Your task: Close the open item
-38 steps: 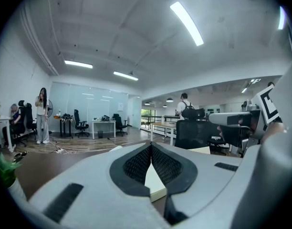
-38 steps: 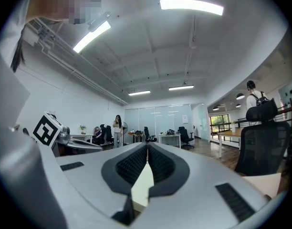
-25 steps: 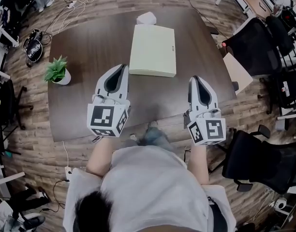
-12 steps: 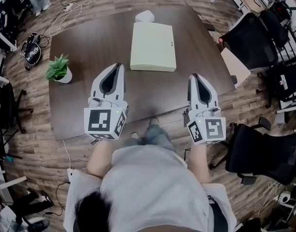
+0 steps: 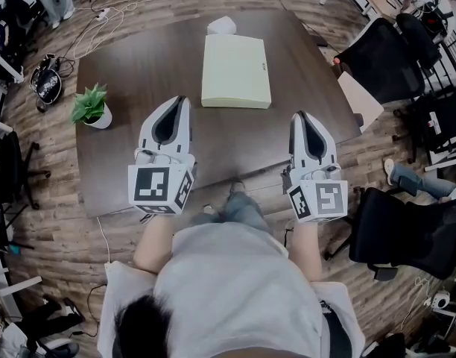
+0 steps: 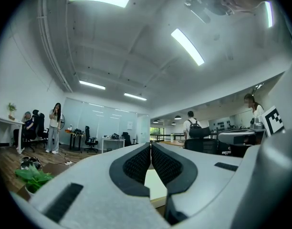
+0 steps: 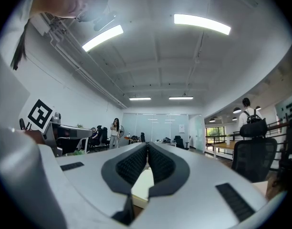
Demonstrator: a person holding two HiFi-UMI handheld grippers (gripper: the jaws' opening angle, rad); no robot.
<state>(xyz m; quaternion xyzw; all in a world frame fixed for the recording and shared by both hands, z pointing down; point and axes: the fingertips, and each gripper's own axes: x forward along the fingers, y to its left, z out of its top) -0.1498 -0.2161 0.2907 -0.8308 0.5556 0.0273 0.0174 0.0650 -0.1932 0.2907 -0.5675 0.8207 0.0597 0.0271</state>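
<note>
A flat pale-green case (image 5: 236,71) lies with its lid down on the dark wooden table (image 5: 131,66), at the far middle. My left gripper (image 5: 181,99) hovers over the table's near left part, short of the case, jaws shut and empty. My right gripper (image 5: 297,115) hovers near the table's front right edge, also shut on nothing. In the left gripper view the closed pads (image 6: 136,163) meet, with the case (image 6: 155,187) showing below them. The right gripper view shows the same: pads (image 7: 131,165) pressed together and the case (image 7: 142,182) beneath.
A small potted plant (image 5: 90,107) stands at the table's left edge. A white object (image 5: 222,25) sits behind the case at the far edge. Black office chairs (image 5: 377,54) stand to the right, a bag (image 5: 48,80) and cables lie on the floor at the left.
Both grippers stay shut and nearly in place; the left one drifted slightly toward me. A person's legs have come into view at the right edge.
</note>
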